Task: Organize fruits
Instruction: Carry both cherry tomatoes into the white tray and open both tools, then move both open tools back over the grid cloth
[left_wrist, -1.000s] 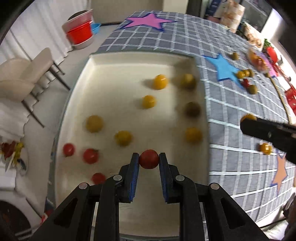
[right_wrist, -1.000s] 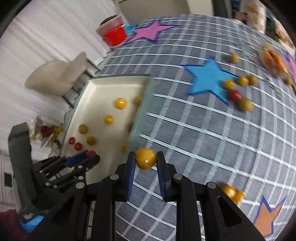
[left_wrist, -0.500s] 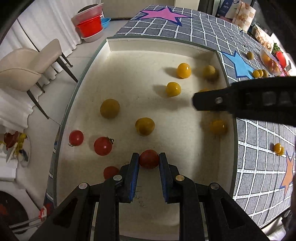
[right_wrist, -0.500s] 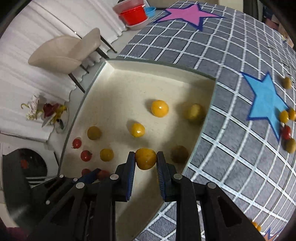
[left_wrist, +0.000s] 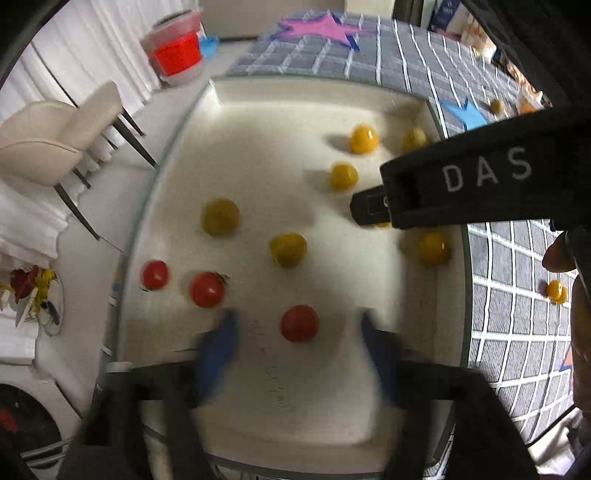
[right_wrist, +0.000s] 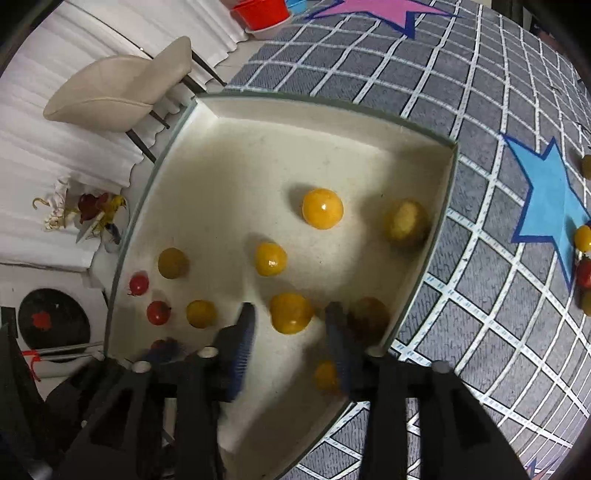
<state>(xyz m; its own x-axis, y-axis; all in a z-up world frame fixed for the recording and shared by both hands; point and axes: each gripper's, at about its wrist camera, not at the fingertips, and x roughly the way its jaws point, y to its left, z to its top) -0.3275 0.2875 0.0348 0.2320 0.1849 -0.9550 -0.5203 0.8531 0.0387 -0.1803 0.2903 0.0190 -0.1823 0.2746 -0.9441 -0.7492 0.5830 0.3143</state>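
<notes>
As both sets of jaws swing apart over the cream tray (left_wrist: 258, 122), two fruits dropping free. Left: left gripper (left_wrist: 299, 332) opening wide, red tomato (left_wrist: 299, 323) loose between blurred blue pads, touching neither, low on the tray floor near two other reds. Right: right gripper (right_wrist: 291, 325) part-open and widening, yellow tomato (right_wrist: 291, 313) released between its fingers among the yellows. Best lifted straight up, clear of neighbouring fruit. Tray wall close at right; bare floor toward the far end.
</notes>
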